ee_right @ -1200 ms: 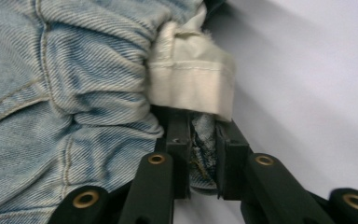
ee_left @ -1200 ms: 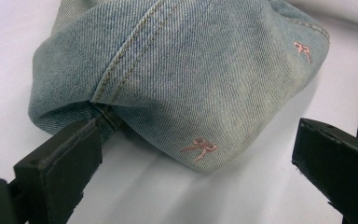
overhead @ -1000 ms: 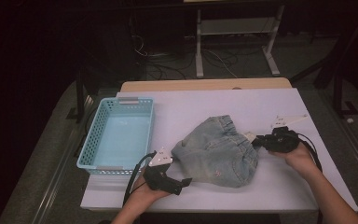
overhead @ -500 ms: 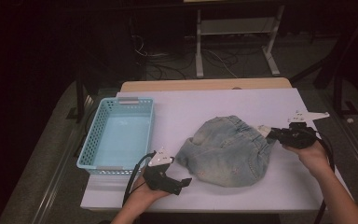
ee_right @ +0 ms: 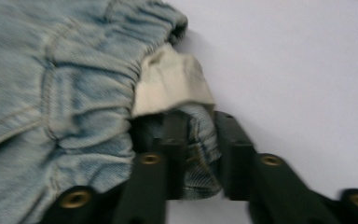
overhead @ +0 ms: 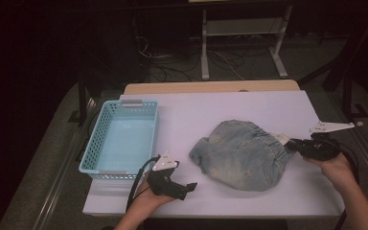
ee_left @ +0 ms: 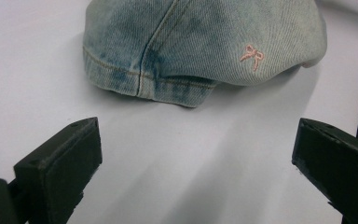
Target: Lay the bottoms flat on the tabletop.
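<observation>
Denim shorts (overhead: 242,153) lie right of centre on your white desk (overhead: 249,103), spread wider than a second ago, when they sat bunched nearer the middle. Your right hand-held gripper (overhead: 292,143) has drawn toward the right edge, and its jaws, which have just been opening, stay clamped on the elastic waistband. Your left hand-held gripper (overhead: 189,187) has kept its place at lower centre, jaws apart, just short of the hem. The light blue basket (overhead: 90,152) stays at left.
</observation>
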`<state>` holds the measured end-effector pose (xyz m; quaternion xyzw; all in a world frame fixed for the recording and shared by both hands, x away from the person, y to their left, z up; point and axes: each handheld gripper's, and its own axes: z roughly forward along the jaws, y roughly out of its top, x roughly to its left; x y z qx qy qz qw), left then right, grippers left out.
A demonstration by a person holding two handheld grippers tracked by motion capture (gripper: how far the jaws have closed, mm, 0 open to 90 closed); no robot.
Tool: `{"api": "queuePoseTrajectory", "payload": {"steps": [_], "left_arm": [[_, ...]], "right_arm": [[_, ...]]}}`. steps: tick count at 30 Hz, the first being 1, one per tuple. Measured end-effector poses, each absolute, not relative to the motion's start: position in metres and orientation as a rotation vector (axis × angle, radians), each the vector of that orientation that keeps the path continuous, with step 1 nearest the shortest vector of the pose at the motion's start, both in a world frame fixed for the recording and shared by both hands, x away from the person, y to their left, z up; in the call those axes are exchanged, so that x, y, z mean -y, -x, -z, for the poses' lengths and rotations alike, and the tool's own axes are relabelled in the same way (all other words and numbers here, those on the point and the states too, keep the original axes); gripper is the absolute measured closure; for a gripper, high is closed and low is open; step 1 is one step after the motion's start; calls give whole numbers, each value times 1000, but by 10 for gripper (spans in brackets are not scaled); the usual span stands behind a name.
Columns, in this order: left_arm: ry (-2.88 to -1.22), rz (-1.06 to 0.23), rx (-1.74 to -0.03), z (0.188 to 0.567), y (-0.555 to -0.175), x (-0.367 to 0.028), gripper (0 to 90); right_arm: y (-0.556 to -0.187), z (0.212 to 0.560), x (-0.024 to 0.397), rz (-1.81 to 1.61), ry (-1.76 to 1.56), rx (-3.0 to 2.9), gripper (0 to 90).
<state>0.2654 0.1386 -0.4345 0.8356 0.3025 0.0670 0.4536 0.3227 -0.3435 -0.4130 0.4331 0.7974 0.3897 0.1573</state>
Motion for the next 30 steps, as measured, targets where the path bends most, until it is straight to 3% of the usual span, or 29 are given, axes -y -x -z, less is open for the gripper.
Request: {"api": "queuePoseTrajectory", "payload": {"steps": [5,12,30], "left_arm": [[-2063,-164,-746,434,-266,-138,14],[-2066,-159,-742,435,-266,-137,14],[-2074,-152,-749,438,-268,-134,14]], "right_arm": [[-320,398,348,-1201,-1222,-2247,541],[-328,385,341,-1229,-1195,-2237,456],[-388,383,285,-1224,-1175,-2299,395]]}}
